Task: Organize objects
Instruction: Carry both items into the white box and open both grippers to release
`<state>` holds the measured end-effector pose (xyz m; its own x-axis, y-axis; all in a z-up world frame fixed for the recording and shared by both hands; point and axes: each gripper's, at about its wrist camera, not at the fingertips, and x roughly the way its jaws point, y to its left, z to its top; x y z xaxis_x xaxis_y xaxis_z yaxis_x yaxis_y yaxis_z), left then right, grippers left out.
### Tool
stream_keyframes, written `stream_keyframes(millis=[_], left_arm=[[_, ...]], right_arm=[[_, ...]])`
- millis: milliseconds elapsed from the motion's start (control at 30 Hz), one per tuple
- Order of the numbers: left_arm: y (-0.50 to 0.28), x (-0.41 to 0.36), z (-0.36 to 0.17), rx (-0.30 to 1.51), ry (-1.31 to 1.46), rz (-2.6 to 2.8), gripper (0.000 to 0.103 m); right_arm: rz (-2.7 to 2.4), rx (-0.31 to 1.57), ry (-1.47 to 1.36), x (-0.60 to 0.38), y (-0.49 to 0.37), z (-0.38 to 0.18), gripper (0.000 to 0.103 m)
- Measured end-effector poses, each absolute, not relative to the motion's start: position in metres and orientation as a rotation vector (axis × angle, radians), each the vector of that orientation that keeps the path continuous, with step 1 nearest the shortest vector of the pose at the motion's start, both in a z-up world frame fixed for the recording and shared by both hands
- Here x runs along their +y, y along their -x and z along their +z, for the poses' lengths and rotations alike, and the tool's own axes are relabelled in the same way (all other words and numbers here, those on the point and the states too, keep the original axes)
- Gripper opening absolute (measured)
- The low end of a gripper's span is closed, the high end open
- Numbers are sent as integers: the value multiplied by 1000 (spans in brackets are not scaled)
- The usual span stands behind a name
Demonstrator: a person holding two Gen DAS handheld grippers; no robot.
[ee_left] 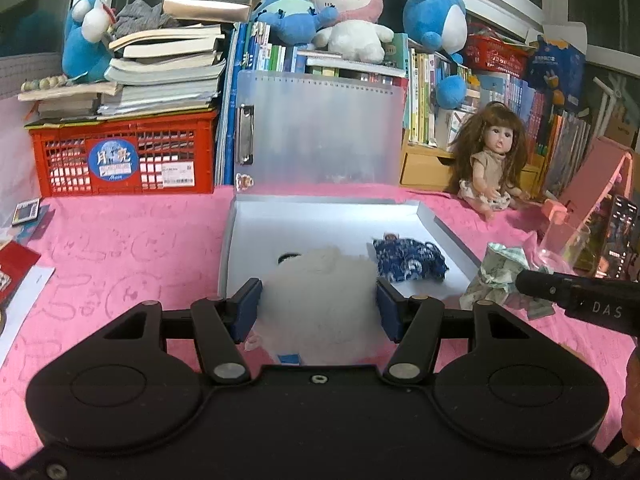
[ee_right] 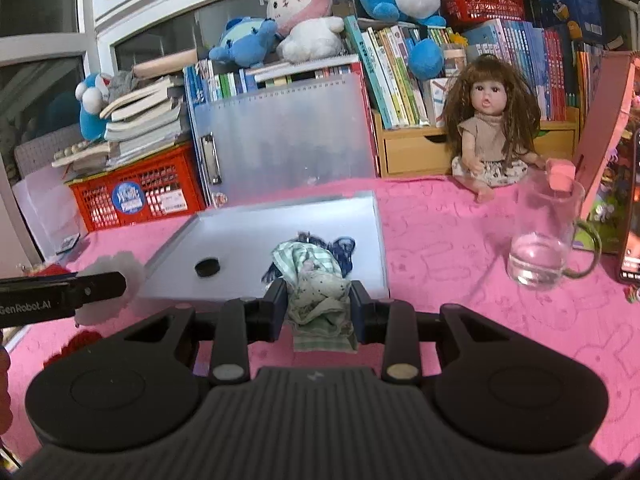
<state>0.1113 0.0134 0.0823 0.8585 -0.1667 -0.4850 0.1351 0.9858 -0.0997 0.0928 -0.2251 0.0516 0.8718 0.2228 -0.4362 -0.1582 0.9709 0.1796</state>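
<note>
Both loads gripped, carry to tray in hand. Left gripper (ee_left: 318, 312) clamps a white fluffy pom-pom (ee_left: 316, 300); right gripper (ee_right: 318, 306) pinches a crumpled green checked cloth (ee_right: 316, 292). At 12 o'clock: flat grey tray (ee_right: 362, 204) holding 1 blue patterned fabric pouch (ee_left: 410, 260) and 1 black round cap (ee_right: 207, 267). Next: move over tray, release.

Dim, pink-tinted indoor light; soft focus, strong fisheye bending.
</note>
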Motion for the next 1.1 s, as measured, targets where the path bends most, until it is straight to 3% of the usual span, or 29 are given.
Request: stream_keyframes(millis=[500, 1100], left_arm=[[-209, 11, 103, 513, 96, -132, 58], [-314, 10, 46, 624, 67, -30, 58]], right_arm=[[197, 450, -201, -230, -174, 78, 37], [204, 549, -331, -230, -267, 35, 37]])
